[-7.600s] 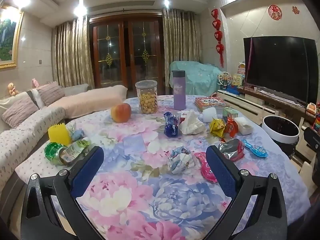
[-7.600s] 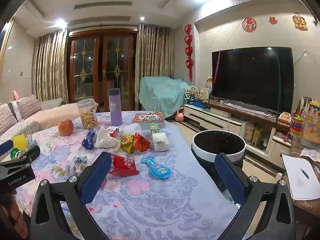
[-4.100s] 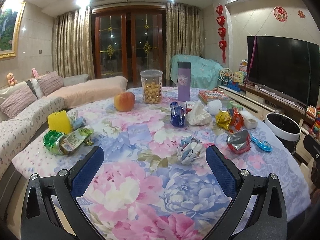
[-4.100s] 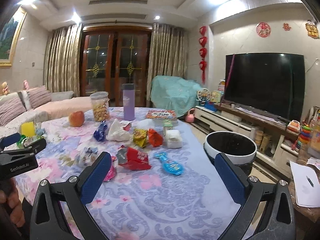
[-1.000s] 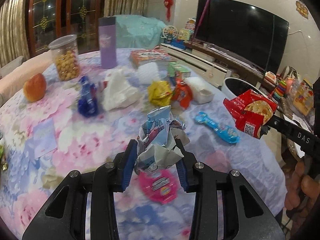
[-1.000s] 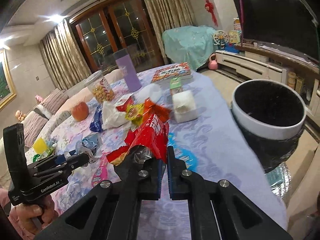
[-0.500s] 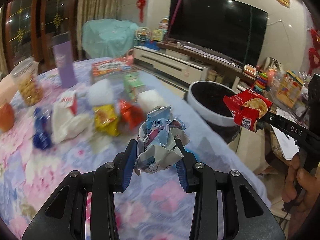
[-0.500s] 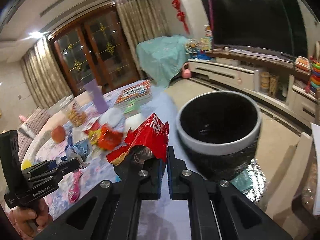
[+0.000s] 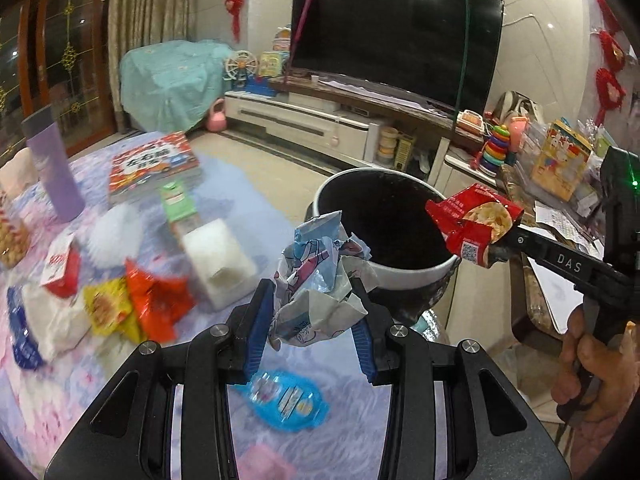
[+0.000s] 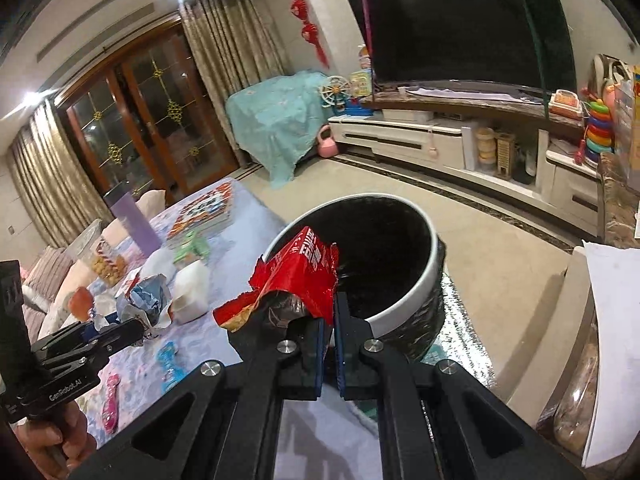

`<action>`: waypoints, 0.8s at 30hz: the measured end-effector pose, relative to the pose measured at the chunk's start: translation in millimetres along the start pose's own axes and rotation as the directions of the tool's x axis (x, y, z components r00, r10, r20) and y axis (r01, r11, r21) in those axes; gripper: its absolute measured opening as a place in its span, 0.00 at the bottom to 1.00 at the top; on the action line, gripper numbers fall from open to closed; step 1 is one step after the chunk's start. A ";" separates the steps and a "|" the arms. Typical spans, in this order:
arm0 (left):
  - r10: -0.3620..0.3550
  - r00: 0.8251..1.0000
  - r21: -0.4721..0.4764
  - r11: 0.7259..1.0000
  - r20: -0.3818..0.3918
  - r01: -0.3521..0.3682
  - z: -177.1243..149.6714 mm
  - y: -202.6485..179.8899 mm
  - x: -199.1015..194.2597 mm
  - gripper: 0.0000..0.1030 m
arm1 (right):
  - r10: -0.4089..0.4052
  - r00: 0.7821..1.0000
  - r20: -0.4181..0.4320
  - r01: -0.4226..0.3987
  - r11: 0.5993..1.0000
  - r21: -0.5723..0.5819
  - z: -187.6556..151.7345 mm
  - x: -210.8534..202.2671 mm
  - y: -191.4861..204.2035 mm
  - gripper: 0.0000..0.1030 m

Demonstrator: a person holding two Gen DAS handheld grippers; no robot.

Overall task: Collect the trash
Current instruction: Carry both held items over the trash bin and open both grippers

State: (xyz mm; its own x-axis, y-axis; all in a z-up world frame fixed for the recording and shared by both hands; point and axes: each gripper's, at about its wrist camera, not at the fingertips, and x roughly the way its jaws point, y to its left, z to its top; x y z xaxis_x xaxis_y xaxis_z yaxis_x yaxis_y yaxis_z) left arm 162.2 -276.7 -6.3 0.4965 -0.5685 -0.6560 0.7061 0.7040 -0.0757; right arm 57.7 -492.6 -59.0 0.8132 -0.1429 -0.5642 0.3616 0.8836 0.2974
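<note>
Left hand-held gripper (image 9: 314,318): crumpled pale-blue wrapper (image 9: 320,276)

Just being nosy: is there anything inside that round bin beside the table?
The bin looks dark inside, with no trash visible. The red wrapper in the right gripper hides the near part, and the bottom is too dark to judge.

Purple bottle (image 9: 54,168) upright beside picture book (image 9: 154,166) on floral tablecloth (image 9: 248,184); television (image 9: 396,38) behind
</note>
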 end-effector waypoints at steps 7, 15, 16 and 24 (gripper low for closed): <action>-0.026 0.999 0.021 0.999 -0.031 0.026 19.5 -18.4 34.0 0.35 | -0.024 0.999 -0.021 0.024 0.999 0.022 10.9 15.8 -16.8 0.04; -0.030 0.997 0.052 0.998 -0.068 0.034 44.3 -38.7 69.9 0.35 | -0.037 0.998 -0.053 0.038 0.999 0.029 22.8 32.1 -35.3 0.04; -0.032 0.997 0.054 0.998 -0.073 0.036 47.4 -40.3 73.8 0.35 | -0.041 0.998 -0.058 0.042 0.999 0.029 24.6 34.1 -37.9 0.04; -0.029 0.994 0.069 0.997 -0.109 0.037 58.5 -47.8 98.2 0.35 | -0.044 0.996 -0.082 0.045 0.999 0.010 35.3 46.8 -39.3 0.04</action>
State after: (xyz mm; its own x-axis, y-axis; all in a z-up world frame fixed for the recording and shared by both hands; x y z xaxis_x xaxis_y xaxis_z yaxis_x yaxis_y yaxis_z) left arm 206.7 -391.0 -23.2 0.4177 -0.5392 -0.7313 0.7573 0.6513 -0.0476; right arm 97.6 -549.8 -69.9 0.7565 -0.1445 -0.6378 0.4023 0.8717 0.2797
